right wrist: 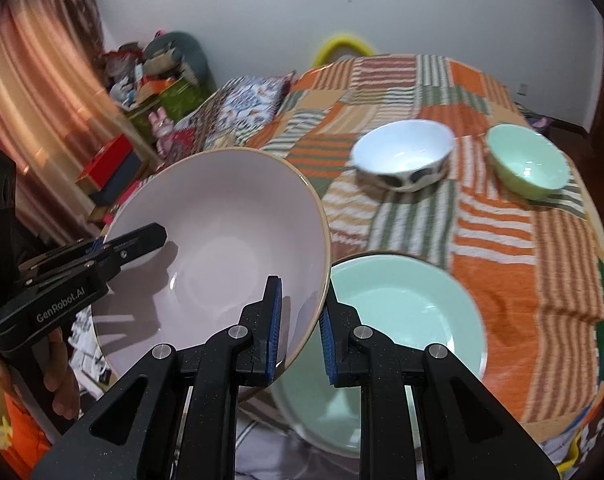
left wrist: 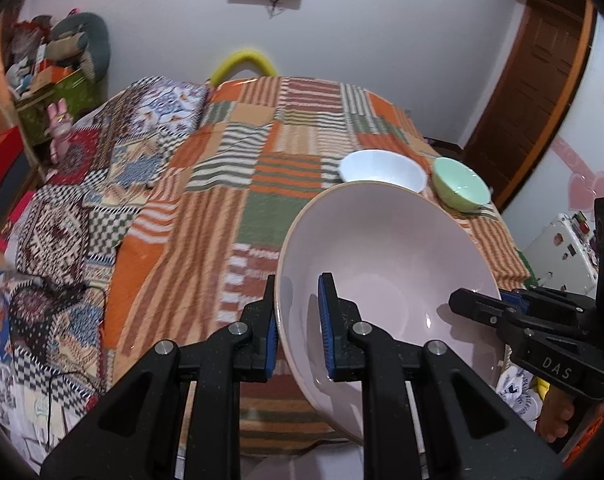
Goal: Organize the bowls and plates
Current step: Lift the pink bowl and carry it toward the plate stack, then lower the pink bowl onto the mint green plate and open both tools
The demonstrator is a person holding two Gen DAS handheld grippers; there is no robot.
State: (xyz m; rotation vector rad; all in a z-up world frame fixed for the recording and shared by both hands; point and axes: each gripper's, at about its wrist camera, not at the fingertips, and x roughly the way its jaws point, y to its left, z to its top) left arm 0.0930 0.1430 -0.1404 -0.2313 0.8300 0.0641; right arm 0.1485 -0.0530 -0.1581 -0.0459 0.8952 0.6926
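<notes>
Pink large bowl [left wrist: 386,280] is gripped on opposite rim edges: left tongs [left wrist: 297,328] are clamped on its left rim, right tongs [right wrist: 299,330] on its right rim, one pad inside the wall and one outside in each case. It is held tilted above the near edge of a bed covered by a patchwork blanket [left wrist: 221,168], and nothing is seen inside it. A hand [right wrist: 59,390] is seen on the left tool's grip in the right wrist view. Just right of and below the held bowl, a mint-green plate [right wrist: 406,312] is seen on the blanket at the near edge, empty; its left part is hidden by the bowl and the right tongs. Further back on the blanket, a white bowl [right wrist: 402,152] with dark spots outside and a small green bowl [right wrist: 528,160] are set side by side, apart, both empty. Beyond the bed's far left, cluttered boxes [left wrist: 49,76] and a pink rabbit toy [left wrist: 59,130] are seen against the wall.
</notes>
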